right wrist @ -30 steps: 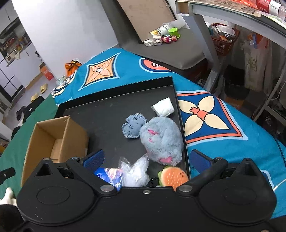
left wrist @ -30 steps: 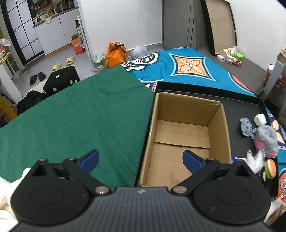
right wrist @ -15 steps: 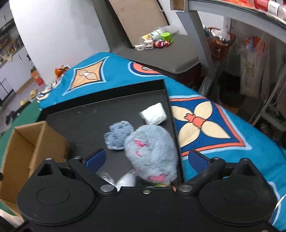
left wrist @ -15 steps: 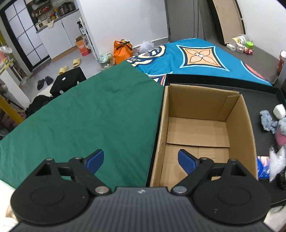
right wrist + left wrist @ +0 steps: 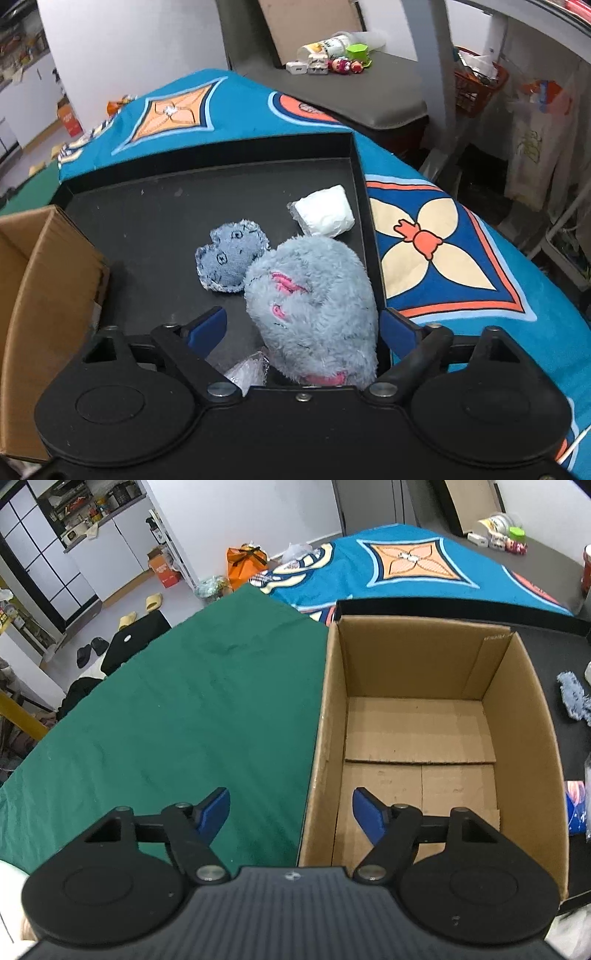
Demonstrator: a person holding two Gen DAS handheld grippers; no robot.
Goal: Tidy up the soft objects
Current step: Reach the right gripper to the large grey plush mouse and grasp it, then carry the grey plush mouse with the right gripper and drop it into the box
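Observation:
An empty cardboard box (image 5: pixel 417 716) stands in a black tray, open at the top. My left gripper (image 5: pixel 291 810) hangs over the box's left wall, which lies between its closing jaws; neither pad touches the wall. In the right wrist view a grey plush toy (image 5: pixel 314 295) with pink stitching lies in the black tray (image 5: pixel 155 206). My right gripper (image 5: pixel 301 328) has its closing jaws on either side of the plush, with a gap left at the left pad. A denim heart cushion (image 5: pixel 231 260) and a white wrapped bundle (image 5: pixel 325 210) lie just beyond the plush.
A green cloth (image 5: pixel 166 716) covers the surface left of the box, and a blue patterned cloth (image 5: pixel 461 258) lies to the right of the tray. A crinkly plastic bag (image 5: pixel 247 371) sits under the right gripper. A blue packet (image 5: pixel 577 805) lies right of the box.
Both grippers have come down and their jaws have narrowed. The left one now straddles the box's left wall; the right one now has the grey plush between its jaws.

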